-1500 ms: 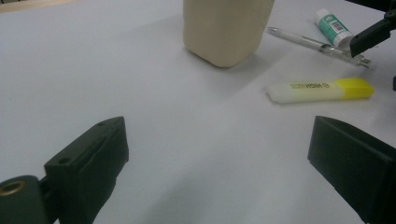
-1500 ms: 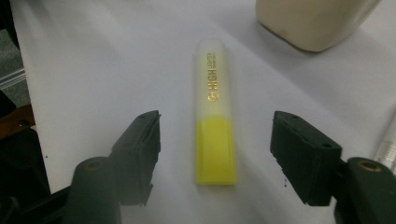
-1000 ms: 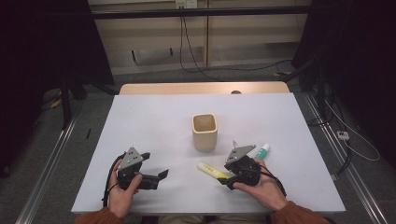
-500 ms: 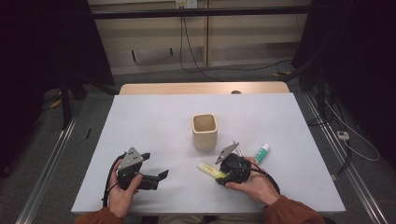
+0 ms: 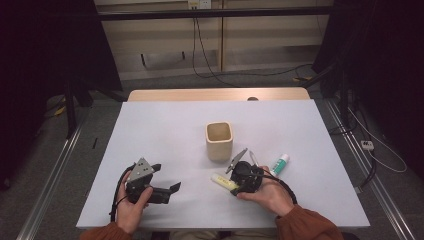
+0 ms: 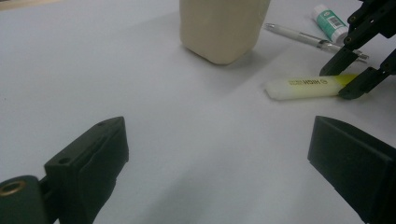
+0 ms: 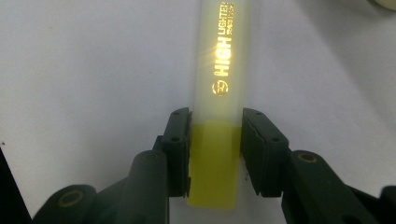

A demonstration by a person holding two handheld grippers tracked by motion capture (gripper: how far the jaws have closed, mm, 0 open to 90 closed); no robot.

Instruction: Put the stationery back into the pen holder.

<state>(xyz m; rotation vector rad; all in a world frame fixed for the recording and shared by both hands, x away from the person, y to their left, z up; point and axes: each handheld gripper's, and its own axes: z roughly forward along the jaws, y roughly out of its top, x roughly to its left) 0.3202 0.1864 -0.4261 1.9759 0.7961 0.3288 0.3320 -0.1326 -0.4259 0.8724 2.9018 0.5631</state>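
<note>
Right gripper view: right gripper has just been closing, jaws flanking the highlighter's yellow end; its long axis runs to 12 o'clock, flat on the table. Left gripper gapes, idle, farther off.

Only readable bit is "HIGH LIGHTER" in shiny gold letters, with a small circled logo, running along the pale yellow plastic highlighter pen. The glue stick's label is too small to read.
</note>
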